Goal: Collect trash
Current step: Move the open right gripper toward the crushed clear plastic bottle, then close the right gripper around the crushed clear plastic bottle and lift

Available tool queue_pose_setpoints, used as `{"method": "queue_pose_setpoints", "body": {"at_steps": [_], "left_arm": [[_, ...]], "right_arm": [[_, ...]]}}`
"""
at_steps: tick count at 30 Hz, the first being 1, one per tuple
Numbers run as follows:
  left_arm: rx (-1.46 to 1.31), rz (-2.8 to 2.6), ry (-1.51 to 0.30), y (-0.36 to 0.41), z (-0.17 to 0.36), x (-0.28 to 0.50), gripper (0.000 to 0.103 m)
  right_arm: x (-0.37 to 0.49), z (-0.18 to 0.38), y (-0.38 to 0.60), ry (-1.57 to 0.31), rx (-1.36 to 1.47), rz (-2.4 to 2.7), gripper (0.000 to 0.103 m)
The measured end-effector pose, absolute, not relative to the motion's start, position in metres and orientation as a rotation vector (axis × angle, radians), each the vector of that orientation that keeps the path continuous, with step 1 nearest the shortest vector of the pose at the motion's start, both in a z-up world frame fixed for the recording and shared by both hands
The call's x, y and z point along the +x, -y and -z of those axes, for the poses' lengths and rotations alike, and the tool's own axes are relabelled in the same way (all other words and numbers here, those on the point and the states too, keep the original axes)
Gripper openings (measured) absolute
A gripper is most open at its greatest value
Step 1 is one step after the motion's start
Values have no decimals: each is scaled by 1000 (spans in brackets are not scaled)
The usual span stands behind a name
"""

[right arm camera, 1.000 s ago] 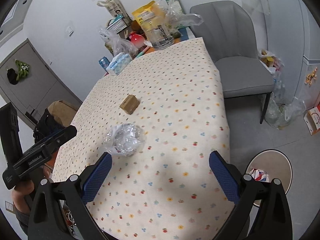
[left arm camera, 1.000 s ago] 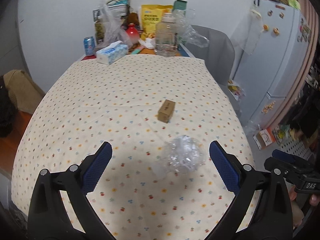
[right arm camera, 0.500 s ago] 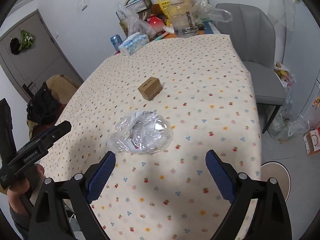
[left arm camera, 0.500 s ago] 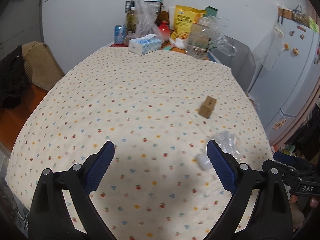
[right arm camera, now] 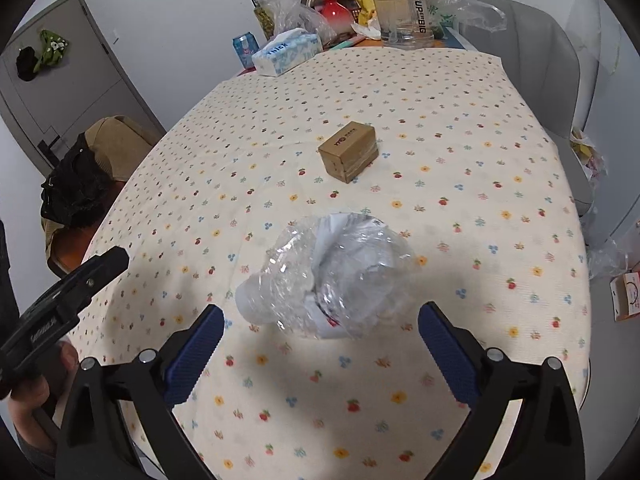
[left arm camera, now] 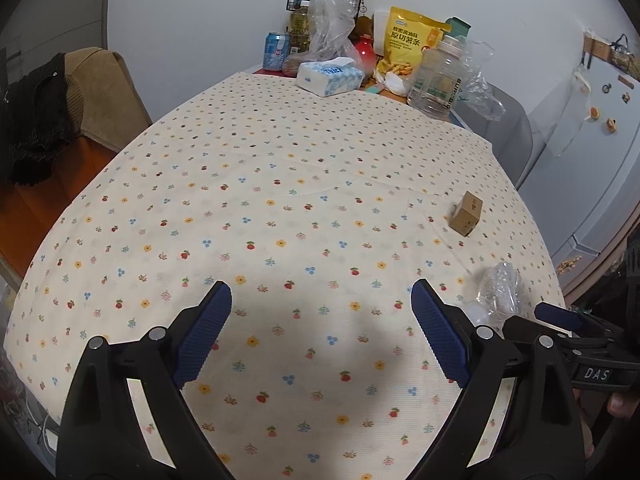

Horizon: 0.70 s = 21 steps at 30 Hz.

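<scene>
The right gripper (right arm camera: pixel 320 344) is held above the near part of the table, its blue-padded fingers (right arm camera: pixel 192 356) spread wide and gripping nothing. Just beyond the fingertips, roughly centred on the gap but not between the pads, lies the crumpled clear plastic bottle (right arm camera: pixel 332 276), on its side on the flower-print tablecloth (right arm camera: pixel 460 184), its white cap end pointing toward the gripper's left finger. The left gripper (left arm camera: pixel 322 336) is likewise released and empty, with only bare cloth in its gap; its jaws have just been narrowing slightly with nothing between them. From the left wrist view the same bottle (left arm camera: pixel 496 300) lies outside and to the right of the right-hand finger, near the table's edge, partly hidden behind the other gripper's body. Farther out, apart from the bottle, a small brown cardboard box (right arm camera: pixel 349 156) stands on the cloth near the middle of the table. At the far end, against the wall, a tissue pack (right arm camera: pixel 286 56) sits at the cloth's far edge, with a blue drink can (right arm camera: pixel 245 46) to its left, a large clear water jug (right arm camera: pixel 404 8) to its right, and a yellow snack bag (left arm camera: pixel 410 46), a red vase (right arm camera: pixel 335 12) and loose clear plastic bags (right arm camera: pixel 288 8) crowded behind. A grey chair (right arm camera: pixel 540 48) stands at the table's right side.
</scene>
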<state>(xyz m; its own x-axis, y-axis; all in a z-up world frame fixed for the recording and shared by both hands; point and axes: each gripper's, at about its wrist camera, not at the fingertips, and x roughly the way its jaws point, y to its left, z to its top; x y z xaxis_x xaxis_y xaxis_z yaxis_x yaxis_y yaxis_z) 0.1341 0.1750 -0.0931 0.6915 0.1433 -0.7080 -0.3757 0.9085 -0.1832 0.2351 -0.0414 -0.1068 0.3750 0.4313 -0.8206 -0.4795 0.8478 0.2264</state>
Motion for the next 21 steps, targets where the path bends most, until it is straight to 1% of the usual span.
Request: {"method": "queue_pose_setpoints", "body": {"at_steps": [9,15,21], "left_arm": [[-358,-305,-750,-193,97,130,90],[-360,-295,-752,-193,98,132,90],[-356,-283,-756,-187,99,139,90]], "right_arm": [[241,111,8,-990,-156,-476,95],[262,116,12,-976,-160,-369,95],[251,118,29,-978,-171,-369,95]]}}
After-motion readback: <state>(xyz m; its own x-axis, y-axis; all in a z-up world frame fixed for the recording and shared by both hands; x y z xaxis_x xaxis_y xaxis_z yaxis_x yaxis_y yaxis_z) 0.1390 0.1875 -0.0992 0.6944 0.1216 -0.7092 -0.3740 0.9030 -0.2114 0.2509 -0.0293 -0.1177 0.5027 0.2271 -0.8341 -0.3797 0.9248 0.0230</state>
